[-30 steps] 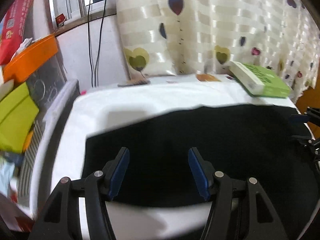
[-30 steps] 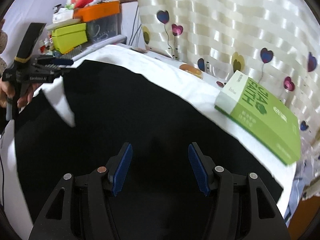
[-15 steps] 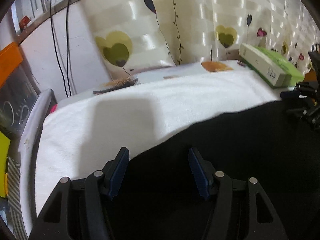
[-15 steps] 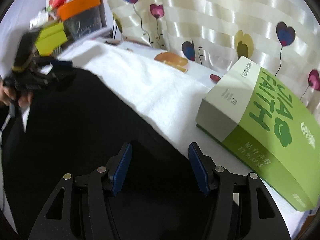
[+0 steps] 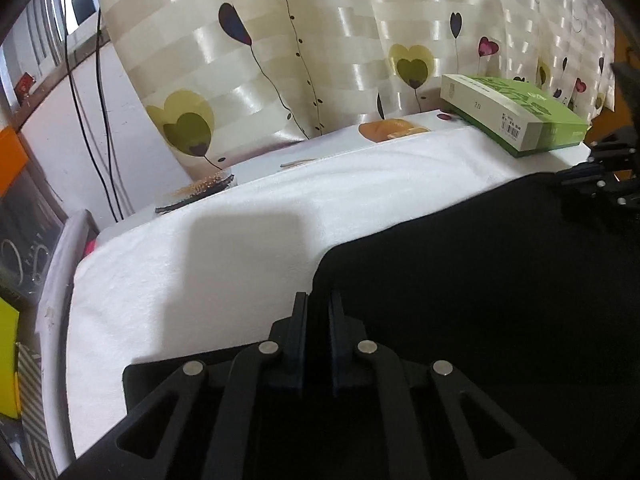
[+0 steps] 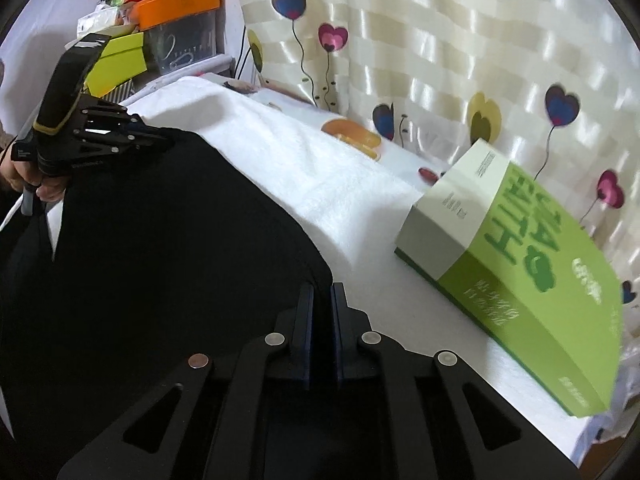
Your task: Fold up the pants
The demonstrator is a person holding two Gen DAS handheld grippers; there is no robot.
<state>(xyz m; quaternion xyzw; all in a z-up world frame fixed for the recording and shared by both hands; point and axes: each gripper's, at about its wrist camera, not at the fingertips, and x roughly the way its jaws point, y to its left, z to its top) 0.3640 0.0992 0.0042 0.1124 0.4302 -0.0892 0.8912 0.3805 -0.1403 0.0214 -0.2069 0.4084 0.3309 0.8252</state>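
Observation:
Black pants point(image 5: 480, 280) lie spread on a white towel point(image 5: 240, 232). My left gripper point(image 5: 318, 300) is shut on the pants' far left corner, the cloth pinched between its dark pads. In the right wrist view the pants point(image 6: 152, 248) fill the left and middle, and my right gripper point(image 6: 322, 292) is shut on their far right corner. The left gripper point(image 6: 160, 140) shows there at the far left, held by a hand point(image 6: 24, 176). The right gripper's body point(image 5: 600, 184) appears at the right edge of the left wrist view.
A green and white box point(image 6: 520, 264) lies on the towel just right of the right gripper, also seen as the box point(image 5: 516, 120) at the back right. A heart-patterned curtain point(image 5: 320, 40) hangs behind. Orange and yellow-green bins point(image 6: 160, 20) and clutter stand at the left.
Both grippers moved forward to the pants' far edge and went from open to shut on its corners.

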